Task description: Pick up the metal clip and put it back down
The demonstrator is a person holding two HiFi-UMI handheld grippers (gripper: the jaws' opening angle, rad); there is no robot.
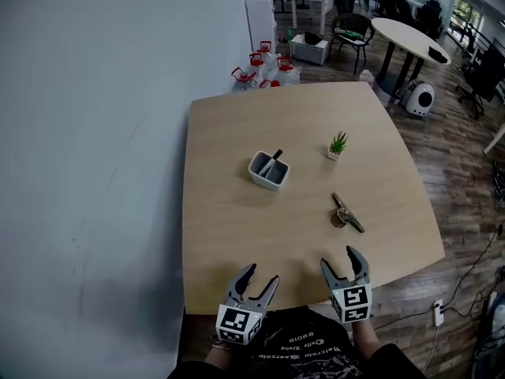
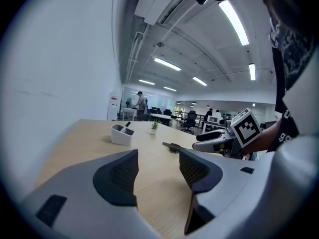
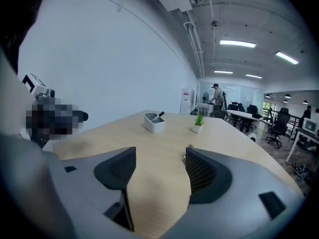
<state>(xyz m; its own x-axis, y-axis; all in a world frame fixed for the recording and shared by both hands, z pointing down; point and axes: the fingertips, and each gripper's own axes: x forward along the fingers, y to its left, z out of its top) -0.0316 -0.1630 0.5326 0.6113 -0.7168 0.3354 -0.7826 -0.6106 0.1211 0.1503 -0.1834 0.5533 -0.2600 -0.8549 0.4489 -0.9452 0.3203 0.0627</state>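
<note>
The left gripper (image 1: 263, 275) and right gripper (image 1: 339, 260) are held at the near edge of the tabletop (image 1: 229, 219), jaws apart, nothing between them.
The metal clip (image 1: 346, 213) lies flat on the tabletop ahead of the right gripper, well apart from it. That gripper is best carried forward and lowered with jaws wide, aligned across the clip's narrow body, and closed only once both jaws flank it.

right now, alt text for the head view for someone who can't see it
A metal clip lies on a light wooden table, just ahead of the right gripper; it and the left gripper hover open and empty at the near edge. Farther back stand a white pen holder and a small potted plant.
</note>
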